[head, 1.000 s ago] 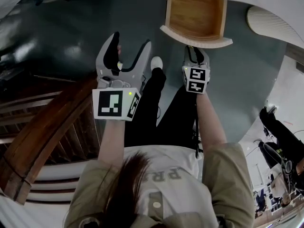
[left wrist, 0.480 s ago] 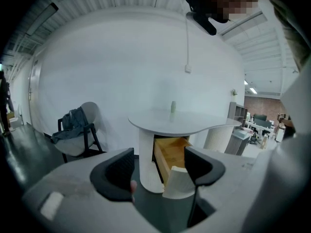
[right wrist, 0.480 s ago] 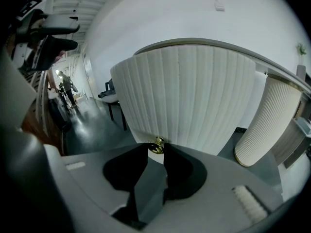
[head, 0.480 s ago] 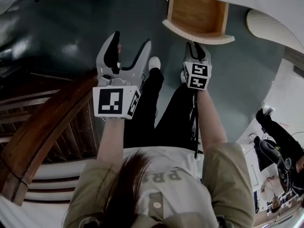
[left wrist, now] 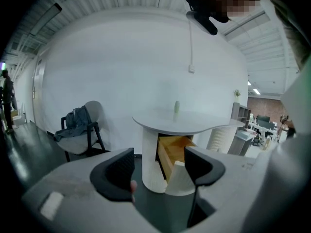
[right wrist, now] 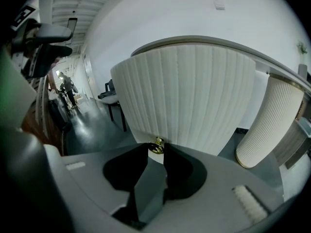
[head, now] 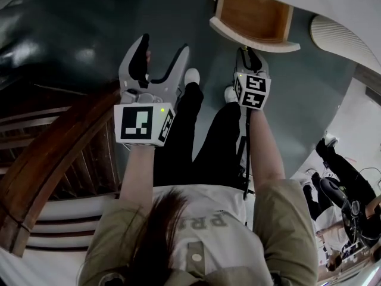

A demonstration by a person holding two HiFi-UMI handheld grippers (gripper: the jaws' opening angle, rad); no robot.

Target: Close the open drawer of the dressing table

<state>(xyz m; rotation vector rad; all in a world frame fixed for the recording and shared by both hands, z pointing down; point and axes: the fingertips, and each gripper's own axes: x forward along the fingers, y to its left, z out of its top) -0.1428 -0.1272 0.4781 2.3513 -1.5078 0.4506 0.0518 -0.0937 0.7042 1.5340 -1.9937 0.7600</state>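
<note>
The dressing table's drawer stands open, its wooden inside showing behind a curved white ribbed front. In the right gripper view that front fills the picture, and a small gold knob sits pinched between the tips of my right gripper. From the head view my right gripper reaches right up to the front's edge. My left gripper hangs open in the air to the left, holding nothing. In its own view my left gripper looks at the table and the drawer from the side.
A dark wooden stair rail runs along the left. A ribbed white column stands to the right of the drawer. A chair with clothes is left of the table, and a small bottle stands on top. People are at the far right.
The drawer and my right gripper have moved together up and to the right in the head view, and less of the wooden inside shows. The left gripper has barely moved.
</note>
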